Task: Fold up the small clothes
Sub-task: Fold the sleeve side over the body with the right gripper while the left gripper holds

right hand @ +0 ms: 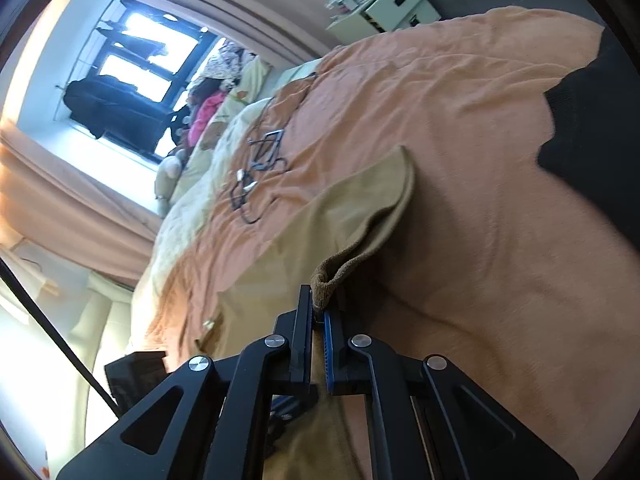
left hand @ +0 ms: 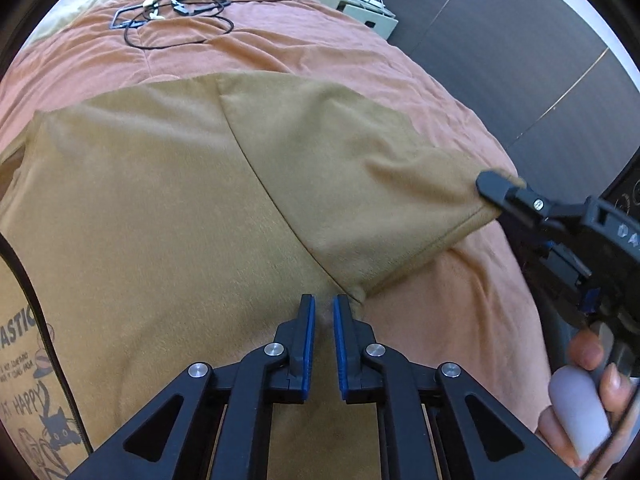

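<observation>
A tan T-shirt (left hand: 160,208) lies spread on an orange bedspread (left hand: 304,36), with printed text and a black cat at its lower left. Its right sleeve (left hand: 360,184) sticks out to the right. My left gripper (left hand: 323,304) hovers over the shirt near the armpit seam, jaws slightly apart with no cloth between them. My right gripper (left hand: 496,188) is shut on the sleeve cuff. In the right wrist view the gripper (right hand: 320,304) pinches the bunched cuff (right hand: 326,280) and holds it slightly lifted.
Black cables and glasses-like frames (left hand: 176,16) lie on the bedspread beyond the shirt. A small white cabinet (left hand: 360,4) with clutter stands past the bed. Dark floor (left hand: 520,64) is at the right. Pillows and soft toys (right hand: 208,112) sit by a window.
</observation>
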Demonstrator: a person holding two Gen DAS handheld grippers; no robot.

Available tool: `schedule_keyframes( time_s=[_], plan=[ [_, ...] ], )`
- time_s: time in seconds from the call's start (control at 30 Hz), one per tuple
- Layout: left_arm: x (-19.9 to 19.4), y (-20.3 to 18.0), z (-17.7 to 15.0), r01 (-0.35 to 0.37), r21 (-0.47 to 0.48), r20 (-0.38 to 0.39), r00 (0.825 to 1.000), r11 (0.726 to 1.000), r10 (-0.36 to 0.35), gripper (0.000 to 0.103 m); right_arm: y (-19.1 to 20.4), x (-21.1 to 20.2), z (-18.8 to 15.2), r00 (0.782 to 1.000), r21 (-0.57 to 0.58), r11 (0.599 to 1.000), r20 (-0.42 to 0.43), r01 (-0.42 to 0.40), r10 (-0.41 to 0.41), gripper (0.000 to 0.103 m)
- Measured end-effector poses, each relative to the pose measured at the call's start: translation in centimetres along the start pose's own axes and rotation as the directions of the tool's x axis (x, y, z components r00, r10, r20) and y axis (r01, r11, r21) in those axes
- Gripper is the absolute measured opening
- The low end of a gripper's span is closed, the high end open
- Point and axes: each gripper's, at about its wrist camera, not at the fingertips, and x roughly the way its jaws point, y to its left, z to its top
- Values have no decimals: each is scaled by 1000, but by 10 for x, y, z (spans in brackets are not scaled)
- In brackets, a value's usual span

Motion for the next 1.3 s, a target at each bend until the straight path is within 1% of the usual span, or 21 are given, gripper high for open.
schedule_keyframes(
  time_s=[0.13, 0.17, 0.27, 0.4, 0.5, 0.6, 0.67, 0.8, 0.97, 1.03, 1.1, 1.13, 1.2, 1.23, 1.27, 1.3],
  plan=[
    [8, -1, 3, 0, -14, 6, 1000, 1000, 1, 10, 5, -1, -2, 999, -25, 999, -17, -47, 46, 1],
    [10, -1, 5, 3, -22, 9, 1000, 1000, -3, 10, 5, 7, 1, 998, -28, 998, -24, -53, 52, 1],
    [15, 1, 7, 17, -50, 24, 1000, 999, -16, 10, 9, 14, 1, 995, -28, 996, -51, -82, 80, 1],
    [16, 8, 6, 64, -119, 38, 997, 991, -60, 10, 11, 23, 0, 988, -20, 992, -89, -127, 125, 1],
    [13, 13, 4, 95, -147, 42, 995, 985, -90, 10, 7, 29, 1, 981, 1, 987, -109, -162, 162, 1],
    [8, 21, 2, 133, -197, 52, 991, 971, -126, 10, 5, 34, 2, 977, -3, 985, -132, -171, 169, 1],
    [2, 27, -1, 142, -225, 59, 989, 964, -132, 10, 3, 36, 2, 975, -8, 986, -149, -169, 166, 1],
    [-17, 36, -6, 89, -220, 66, 995, 971, -76, 10, 4, 42, -1, 968, -9, 986, -195, -164, 159, 1],
    [-48, 61, -15, 20, -245, 85, 996, 969, 1, 10, 14, 52, -4, 955, -39, 989, -267, -144, 129, 1],
    [-61, 68, -20, -8, -251, 90, 995, 968, 32, 10, 17, 55, -5, 951, -48, 993, -293, -112, 94, 2],
    [-71, 75, -22, -24, -263, 96, 994, 964, 51, 10, 17, 61, -4, 941, -38, 996, -333, -75, 58, 2],
    [-75, 77, -24, -30, -268, 97, 994, 963, 58, 10, 13, 64, -4, 931, -27, 998, -362, -52, 39, 4],
    [-83, 81, -23, -50, -272, 98, 992, 961, 80, 11, 15, 65, -4, 924, -14, 999, -382, -32, 24, 9],
    [-88, 82, -22, -62, -271, 98, 991, 961, 91, 11, 14, 62, -1, 924, -15, 1000, -381, -19, 12, 21],
    [-91, 83, -22, -70, -269, 98, 990, 961, 100, 11, 15, 57, 2, 929, -15, 1000, -371, -16, 9, 42],
    [-94, 82, -21, -76, -266, 98, 990, 961, 106, 11, 15, 52, 6, 934, -15, 1000, -356, -17, 10, 54]
  ],
)
